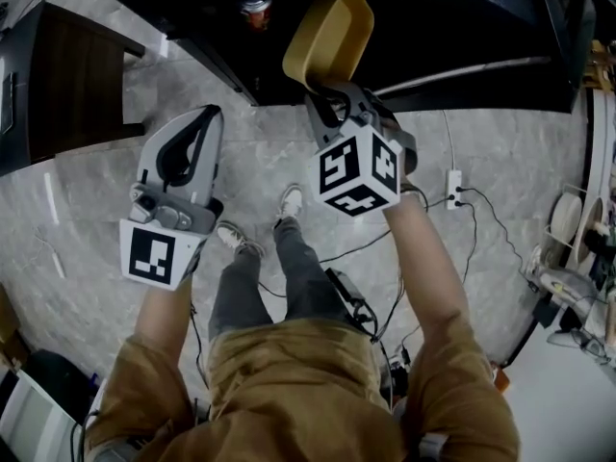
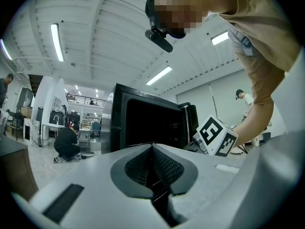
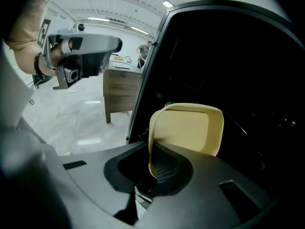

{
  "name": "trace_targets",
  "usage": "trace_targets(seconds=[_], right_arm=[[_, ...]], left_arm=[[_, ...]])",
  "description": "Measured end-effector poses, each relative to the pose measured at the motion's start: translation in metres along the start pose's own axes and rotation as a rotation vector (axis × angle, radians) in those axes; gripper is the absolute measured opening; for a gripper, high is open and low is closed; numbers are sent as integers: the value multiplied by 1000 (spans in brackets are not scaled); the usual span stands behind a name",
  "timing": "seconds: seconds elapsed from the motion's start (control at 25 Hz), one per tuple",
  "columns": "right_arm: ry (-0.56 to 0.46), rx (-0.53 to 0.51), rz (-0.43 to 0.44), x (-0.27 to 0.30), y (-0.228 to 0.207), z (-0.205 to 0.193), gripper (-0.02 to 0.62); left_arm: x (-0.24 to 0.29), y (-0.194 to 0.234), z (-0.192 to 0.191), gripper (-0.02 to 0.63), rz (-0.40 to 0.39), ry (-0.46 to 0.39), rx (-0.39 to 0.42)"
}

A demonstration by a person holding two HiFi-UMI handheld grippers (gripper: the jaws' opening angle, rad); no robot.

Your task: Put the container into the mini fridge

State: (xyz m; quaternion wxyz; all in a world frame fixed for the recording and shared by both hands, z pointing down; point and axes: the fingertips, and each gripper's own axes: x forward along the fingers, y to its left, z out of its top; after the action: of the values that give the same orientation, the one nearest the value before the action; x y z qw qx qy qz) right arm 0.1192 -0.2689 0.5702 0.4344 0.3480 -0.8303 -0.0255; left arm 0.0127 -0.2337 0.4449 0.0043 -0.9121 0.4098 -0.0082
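Seen from above, a person stands on a pale marble floor (image 1: pixel 87 210) facing an open black mini fridge (image 1: pixel 443 8). The right gripper (image 1: pixel 327 99) has its jaws closed tight on one wall of a yellow container (image 1: pixel 327 35), tipped on its side with its hollow facing the gripper. The container sits at the fridge's dark front opening; whether it is past the front edge is hard to tell. The left gripper (image 1: pixel 208 114) hangs beside it, jaws together with nothing between them. A wooden cabinet (image 1: pixel 67 80) stands at the left.

Open fridge (image 2: pixel 143 123) ahead; can (image 1: pixel 255 10) at left.
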Motion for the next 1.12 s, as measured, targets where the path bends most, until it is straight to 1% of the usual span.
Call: trace_targets(seconds=[0.32, 0.52, 0.68, 0.92, 1.12], right_arm=[[41, -8, 32, 22, 2, -15, 9], [95, -30, 65, 37, -3, -28, 9], [100, -34, 63, 42, -12, -28, 9], [111, -73, 57, 48, -19, -28, 9], [126, -82, 58, 58, -25, -33, 9]], left_arm=[[10, 6, -11, 0, 3, 7, -13], [15, 5, -17, 0, 3, 12, -17], [16, 8, -20, 0, 10, 15, -18], [21, 9, -30, 0, 14, 22, -2], [28, 12, -34, 0, 27, 13, 17]])
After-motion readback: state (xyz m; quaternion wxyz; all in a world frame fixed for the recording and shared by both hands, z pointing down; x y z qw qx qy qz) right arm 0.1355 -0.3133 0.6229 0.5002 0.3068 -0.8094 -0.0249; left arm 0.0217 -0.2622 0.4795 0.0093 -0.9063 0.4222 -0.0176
